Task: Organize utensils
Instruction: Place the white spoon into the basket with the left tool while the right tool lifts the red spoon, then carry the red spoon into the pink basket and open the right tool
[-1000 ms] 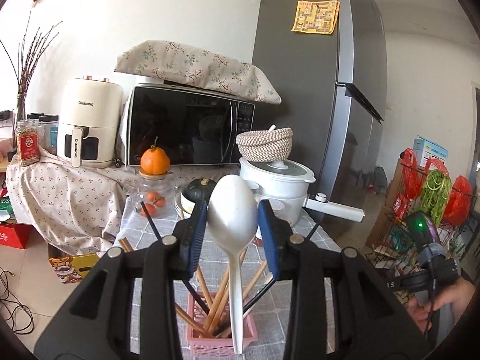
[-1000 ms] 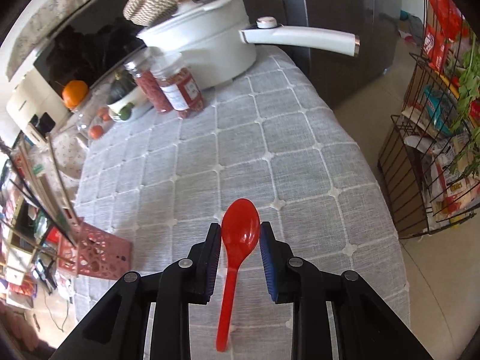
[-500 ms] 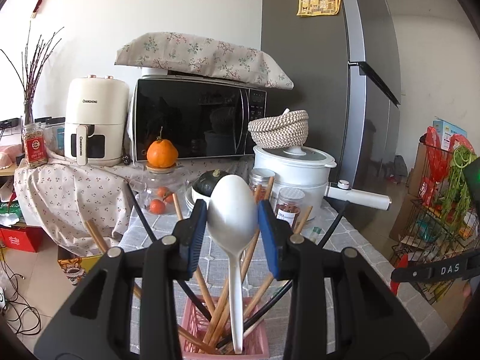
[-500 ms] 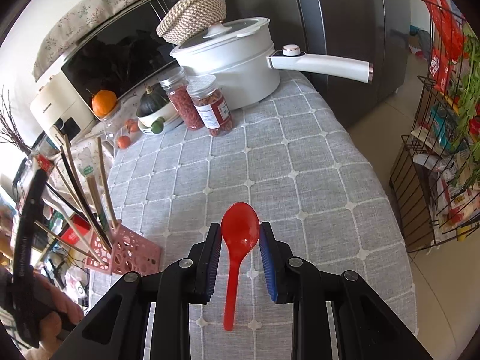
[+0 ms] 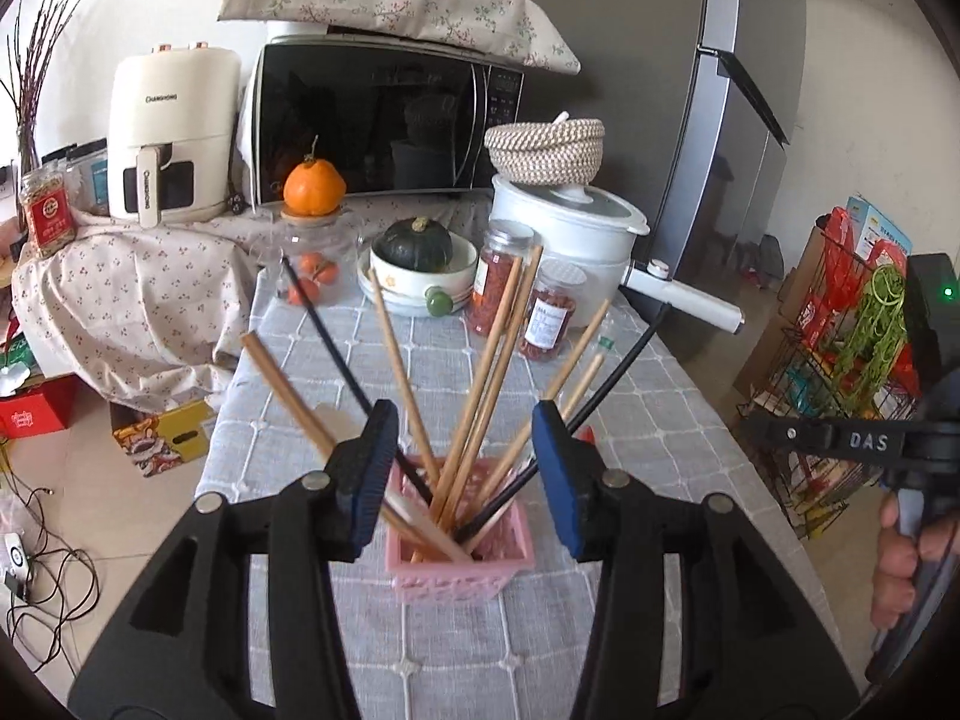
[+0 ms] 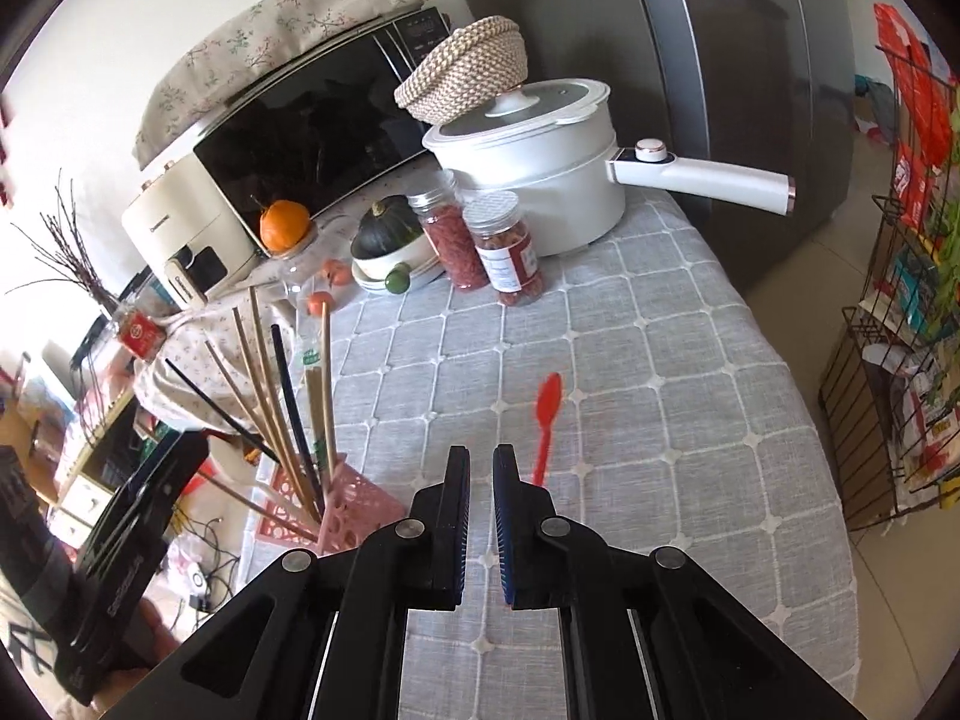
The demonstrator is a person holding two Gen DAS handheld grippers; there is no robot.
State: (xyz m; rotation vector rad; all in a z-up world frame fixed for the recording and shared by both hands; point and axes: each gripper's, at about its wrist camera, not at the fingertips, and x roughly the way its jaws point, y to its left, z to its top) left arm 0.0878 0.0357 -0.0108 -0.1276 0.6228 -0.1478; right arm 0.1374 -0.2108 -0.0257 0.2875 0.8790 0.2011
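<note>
Your left hand-held gripper (image 5: 465, 468) hangs open over the pink holder (image 5: 461, 552), your nearly closed, empty right hand-held gripper (image 6: 479, 516) sits behind the red spoon (image 6: 546, 420); grabbing low risks snagging the tablecloth (image 6: 660, 360).

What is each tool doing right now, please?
Left tool: open, empty, above the pink holder.
Right tool: nearly closed, holding nothing; the red spoon lies on the table.
</note>
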